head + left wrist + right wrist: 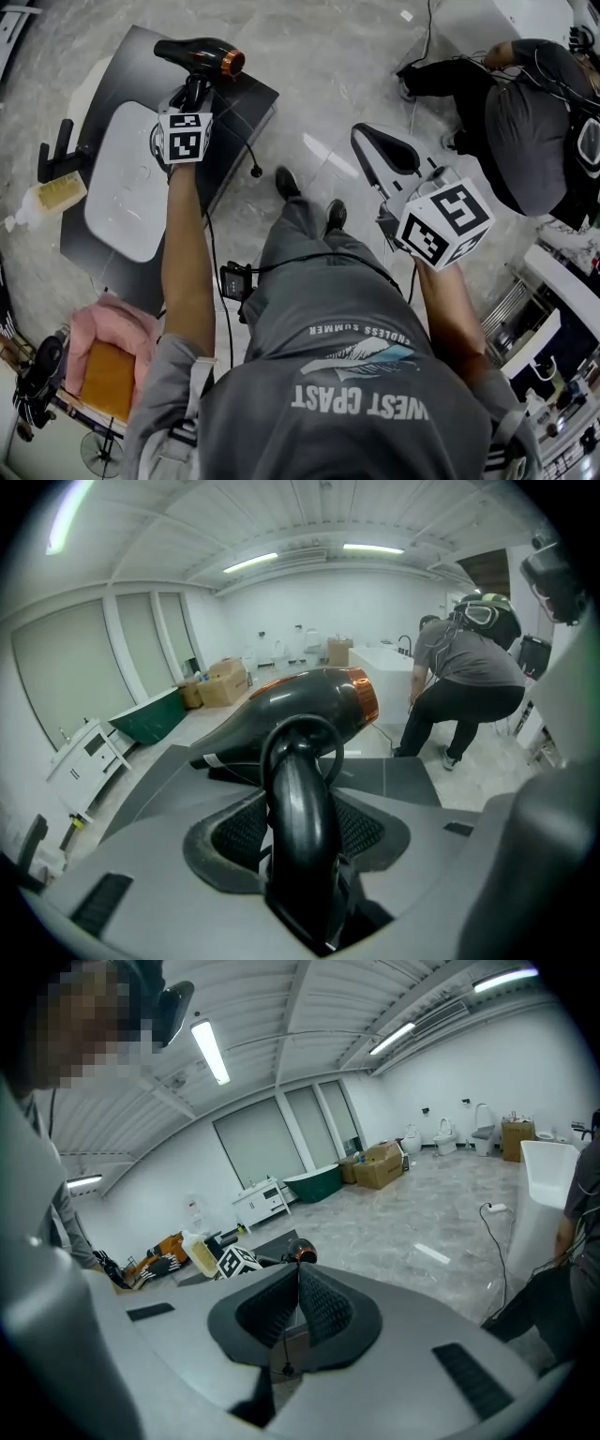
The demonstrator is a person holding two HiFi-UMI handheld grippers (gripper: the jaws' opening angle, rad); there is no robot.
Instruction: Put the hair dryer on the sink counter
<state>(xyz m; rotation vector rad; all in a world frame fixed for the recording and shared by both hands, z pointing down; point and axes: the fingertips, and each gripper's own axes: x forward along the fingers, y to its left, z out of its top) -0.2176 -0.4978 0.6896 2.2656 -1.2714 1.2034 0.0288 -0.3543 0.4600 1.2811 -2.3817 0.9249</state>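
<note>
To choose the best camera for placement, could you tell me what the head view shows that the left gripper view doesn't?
Only the head view: the white sink basin and a pink cloth. Only the left gripper view: pads clamped on the handle, and cardboard boxes. Both: the hair dryer and a person bending over.

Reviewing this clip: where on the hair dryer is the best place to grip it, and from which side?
Probably its handle, from the butt end, as the left hand-held gripper has it: it is slim, fits between the pads, and leaves the wide barrel free to meet the counter.
</note>
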